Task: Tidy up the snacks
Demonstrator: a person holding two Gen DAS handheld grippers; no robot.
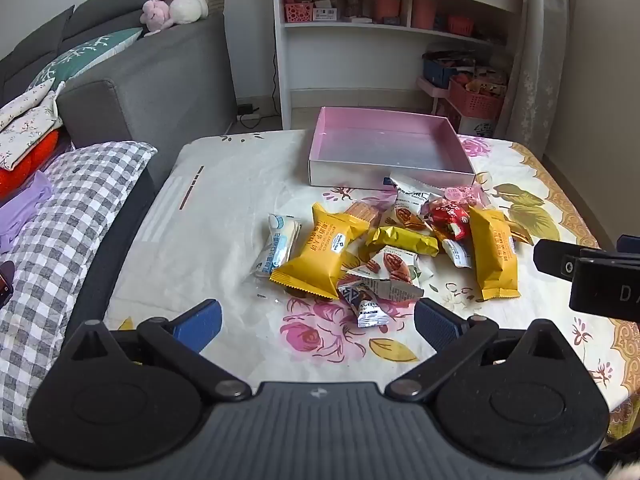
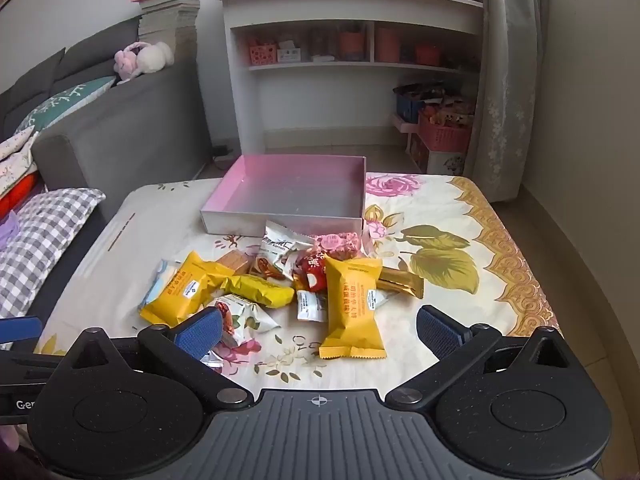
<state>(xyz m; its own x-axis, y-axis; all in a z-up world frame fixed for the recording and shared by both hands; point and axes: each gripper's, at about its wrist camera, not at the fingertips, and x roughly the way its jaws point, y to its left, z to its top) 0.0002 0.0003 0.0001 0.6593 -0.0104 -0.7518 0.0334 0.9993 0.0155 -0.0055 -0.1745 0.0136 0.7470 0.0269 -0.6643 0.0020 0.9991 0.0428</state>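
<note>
A pile of wrapped snacks lies on the flowered table: two yellow packets [image 1: 320, 254] [image 2: 354, 312], a gold bar [image 1: 402, 240], nut packets [image 1: 394, 266], a red candy [image 1: 452, 218] and a blue-white packet [image 1: 276, 246]. An empty pink box [image 1: 390, 152] [image 2: 292, 194] stands behind the pile. My left gripper [image 1: 318, 320] is open and empty, hovering in front of the pile. My right gripper [image 2: 318, 330] is open and empty above the pile's near edge, with a yellow packet between its fingers' lines.
A grey sofa [image 1: 120, 92] with a checked cushion [image 1: 60, 220] stands left of the table. A white shelf unit [image 1: 384, 32] and pink baskets [image 1: 476, 98] are behind. The right gripper's body [image 1: 592, 276] shows at the left wrist view's right edge.
</note>
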